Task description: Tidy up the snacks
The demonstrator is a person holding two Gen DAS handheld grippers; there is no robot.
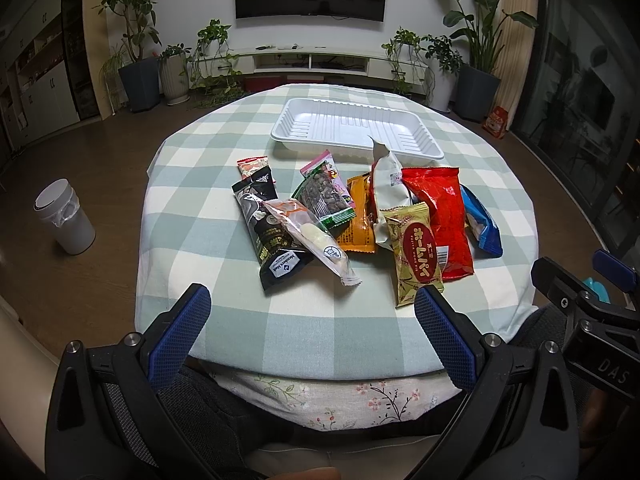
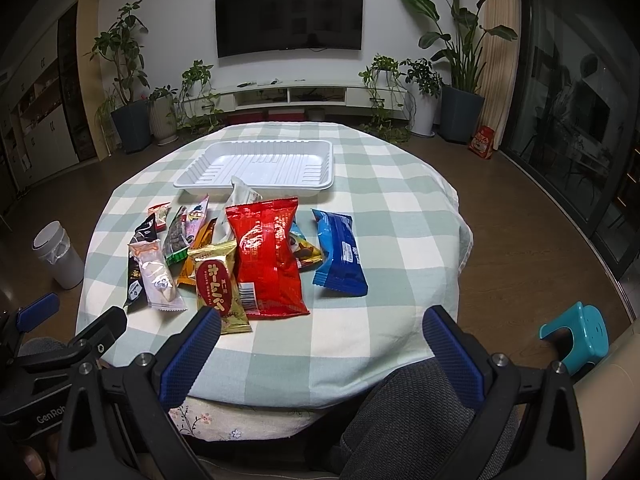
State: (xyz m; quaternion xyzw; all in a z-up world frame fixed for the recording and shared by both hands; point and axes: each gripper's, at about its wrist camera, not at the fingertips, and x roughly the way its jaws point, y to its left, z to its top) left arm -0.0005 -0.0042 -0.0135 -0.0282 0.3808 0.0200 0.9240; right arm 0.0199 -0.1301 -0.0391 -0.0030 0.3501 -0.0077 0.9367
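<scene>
I am looking into a home living room: a wall-mounted television (image 2: 289, 17) at top centre, a low white media console (image 2: 296, 95) beneath it, potted plants (image 2: 456, 68) flanking both sides.

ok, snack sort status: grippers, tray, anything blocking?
Left gripper and right gripper open, empty, at near table edge. White tray empty; snack pile on cloth before it. Path clear.

The gold packet (image 1: 416, 250), just left of the red bag (image 1: 440, 220), bears Japanese "ホームパイ" on a dark red oval. The black packet (image 1: 276, 252), further left of the red bag, reads "Member's Mark". One hand-held gripper (image 1: 612, 372) shows "DAS"; the other (image 2: 44, 416) shows "GenRob". Other print is unreadable.
</scene>
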